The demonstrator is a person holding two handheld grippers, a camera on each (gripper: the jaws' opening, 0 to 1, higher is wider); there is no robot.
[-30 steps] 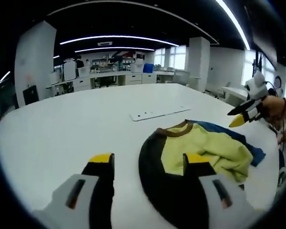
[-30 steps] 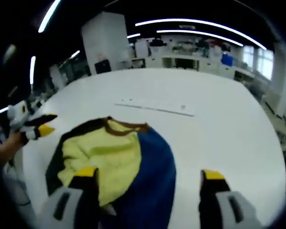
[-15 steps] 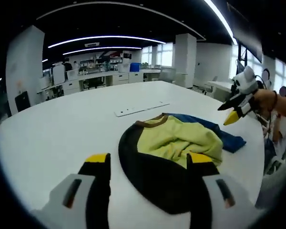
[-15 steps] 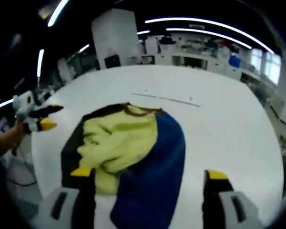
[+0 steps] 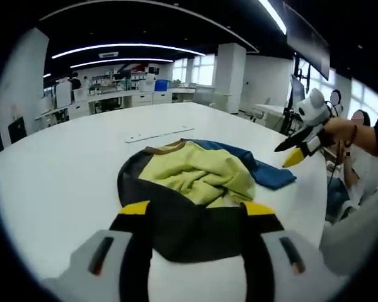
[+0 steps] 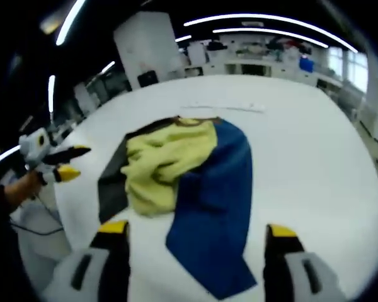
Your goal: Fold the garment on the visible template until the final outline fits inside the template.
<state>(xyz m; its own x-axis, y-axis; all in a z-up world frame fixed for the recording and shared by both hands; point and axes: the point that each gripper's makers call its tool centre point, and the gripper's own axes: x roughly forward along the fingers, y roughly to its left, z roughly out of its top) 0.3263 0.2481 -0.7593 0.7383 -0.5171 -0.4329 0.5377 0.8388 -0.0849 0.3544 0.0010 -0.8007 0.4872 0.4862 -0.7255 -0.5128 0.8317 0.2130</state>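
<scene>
Both claws, left claw (image 5: 198,214) and right claw (image 6: 195,234), gape empty over the crumpled garment (image 6: 183,170) mid-table (image 6: 315,145), so folding looks barely begun.

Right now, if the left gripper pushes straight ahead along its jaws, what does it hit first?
Probably the dark near part of the garment, lying on the white table between the left gripper's open jaws. Its height above the cloth is unclear.
</scene>
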